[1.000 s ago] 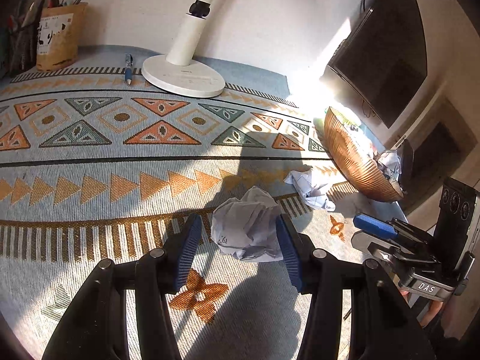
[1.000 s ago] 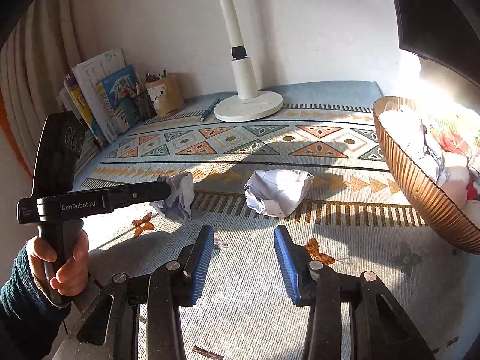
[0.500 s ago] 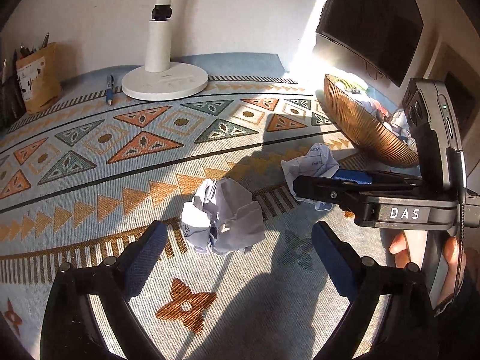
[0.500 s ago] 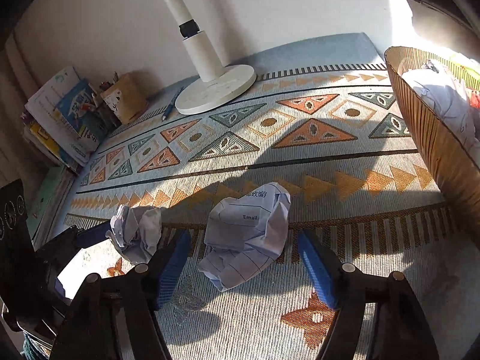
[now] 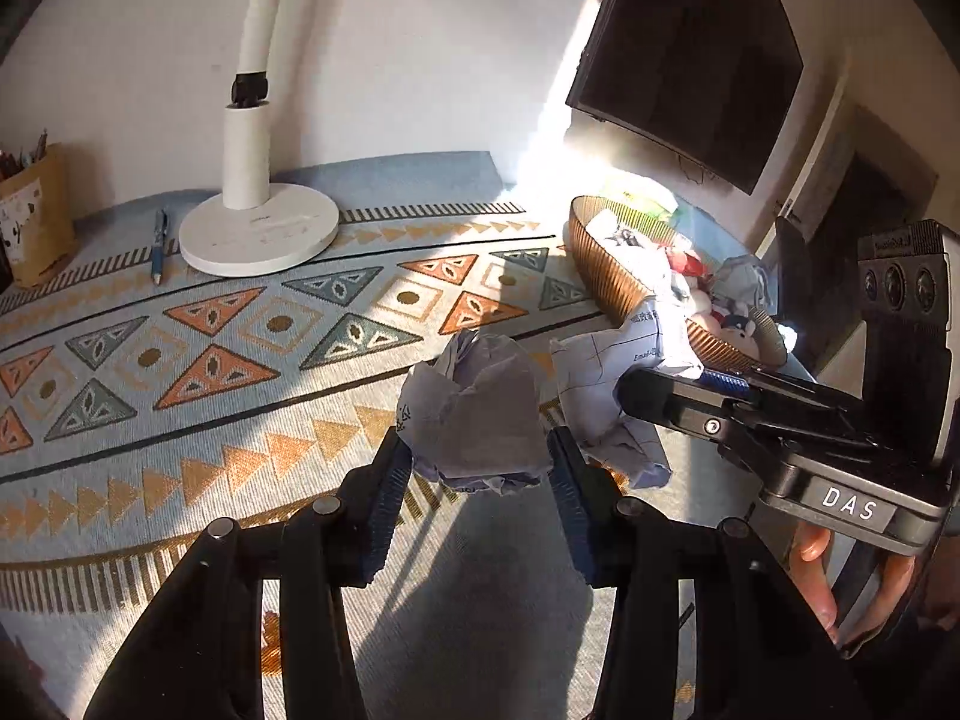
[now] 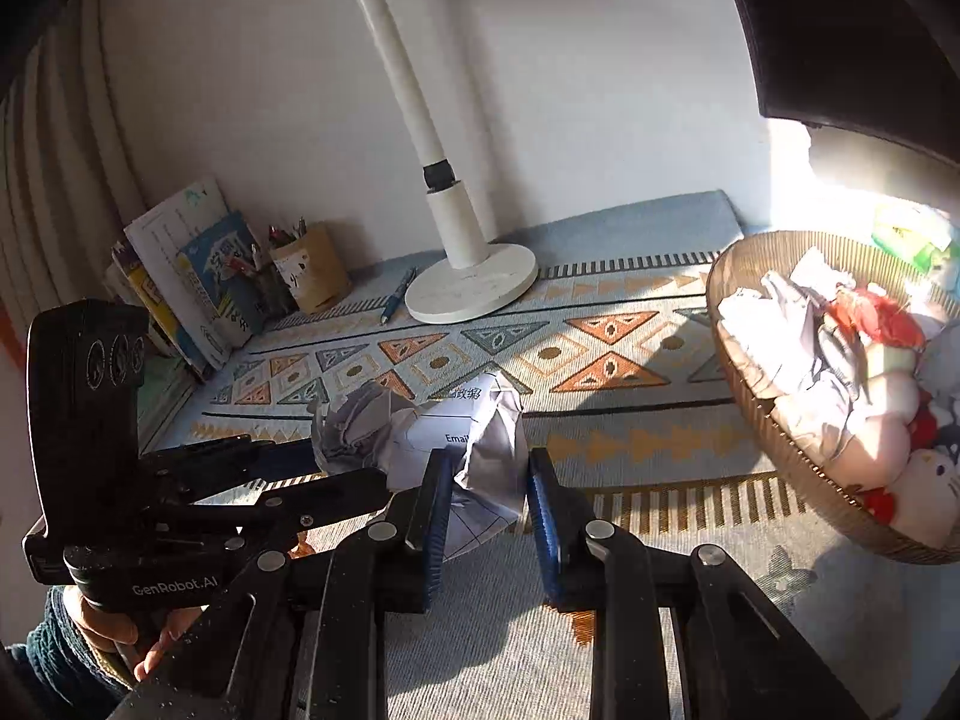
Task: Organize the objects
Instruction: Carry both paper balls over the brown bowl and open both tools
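A: What fills the scene?
B: A patterned woven tablecloth (image 5: 240, 360); at its right a ribbed brown basket (image 6: 774, 450) of paper and soft toys.

A: And the hands?
B: Both point downward, side by side. The left gripper (image 5: 480, 468), jaws closing, presses a grey crumpled paper ball (image 5: 474, 414). The right gripper (image 6: 486, 480) is clamped on a printed crumpled paper sheet (image 6: 480, 444), near the basket

Black grippers (image 6: 483, 483), blue pads (dark teal sleeve (image 6: 54, 666))
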`<state>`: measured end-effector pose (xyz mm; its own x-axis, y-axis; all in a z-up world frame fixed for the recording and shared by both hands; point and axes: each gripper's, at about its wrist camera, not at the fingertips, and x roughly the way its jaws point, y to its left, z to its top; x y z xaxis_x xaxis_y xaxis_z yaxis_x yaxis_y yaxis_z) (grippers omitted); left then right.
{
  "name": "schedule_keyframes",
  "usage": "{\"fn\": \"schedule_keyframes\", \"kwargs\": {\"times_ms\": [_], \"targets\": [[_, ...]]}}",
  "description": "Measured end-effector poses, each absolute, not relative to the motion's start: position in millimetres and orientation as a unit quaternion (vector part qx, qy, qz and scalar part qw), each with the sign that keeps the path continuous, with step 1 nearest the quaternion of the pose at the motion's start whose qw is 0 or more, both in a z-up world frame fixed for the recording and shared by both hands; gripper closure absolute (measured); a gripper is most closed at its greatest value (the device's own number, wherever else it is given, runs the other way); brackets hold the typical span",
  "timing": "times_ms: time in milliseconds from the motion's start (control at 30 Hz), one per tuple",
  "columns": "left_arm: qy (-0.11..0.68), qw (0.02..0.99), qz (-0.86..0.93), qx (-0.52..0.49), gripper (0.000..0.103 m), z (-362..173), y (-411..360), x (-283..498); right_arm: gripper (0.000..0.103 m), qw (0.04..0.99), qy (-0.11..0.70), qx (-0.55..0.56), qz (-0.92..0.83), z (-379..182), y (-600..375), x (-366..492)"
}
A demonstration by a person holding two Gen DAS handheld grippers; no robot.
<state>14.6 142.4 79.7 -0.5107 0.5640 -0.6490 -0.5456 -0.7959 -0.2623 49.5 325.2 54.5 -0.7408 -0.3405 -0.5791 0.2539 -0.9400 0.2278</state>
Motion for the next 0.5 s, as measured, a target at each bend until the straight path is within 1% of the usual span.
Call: {"fn": "schedule_keyframes", "kwargs": {"times_ms": [133,200,300,400,500], "targets": [[0.023,0.358,0.875,-0.324,0.059,130,201,4,0.078,0.053,-0.009,0.229,-0.972,121,367,69],[0.041,0.375,0.876,-0.302,0.059,145,233,-2,0.078,0.01,-0.002,0.204,-0.979,143,395,66],[0.067,0.393,0.873,-0.281,0.059,152,280,-14,0.078,-0.023,-0.035,0.205,-0.978,154,443,43],[0.069,0.398,0.868,-0.287,0.059,144,318,-33,0.078,-0.067,-0.085,0.235,-0.966,144,491,9],[0.077,0.4,0.863,-0.298,0.059,128,346,-49,0.078,-0.069,-0.153,0.322,-0.932,115,533,-30]]}}
